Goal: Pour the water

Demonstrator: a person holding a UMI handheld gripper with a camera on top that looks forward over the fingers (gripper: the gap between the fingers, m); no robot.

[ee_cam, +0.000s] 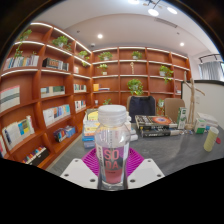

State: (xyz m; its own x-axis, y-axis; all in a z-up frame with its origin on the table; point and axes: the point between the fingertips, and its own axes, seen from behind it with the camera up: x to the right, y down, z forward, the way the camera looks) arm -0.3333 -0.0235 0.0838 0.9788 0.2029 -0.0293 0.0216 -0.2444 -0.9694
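A clear plastic bottle (112,145) with a white cap and pink "SODA" lettering stands upright between my gripper's (112,172) two fingers, held above the grey table (165,150). The magenta pads (92,160) press on both sides of its lower body. The bottle fills the middle of the view and hides what lies straight ahead. No cup or glass shows.
Stacks of books (155,124) lie on the table beyond the bottle. A yellowish bottle (211,138) stands at the right. A black chair (141,106) sits behind the table. Wooden bookshelves (45,90) with plants line the left and far walls.
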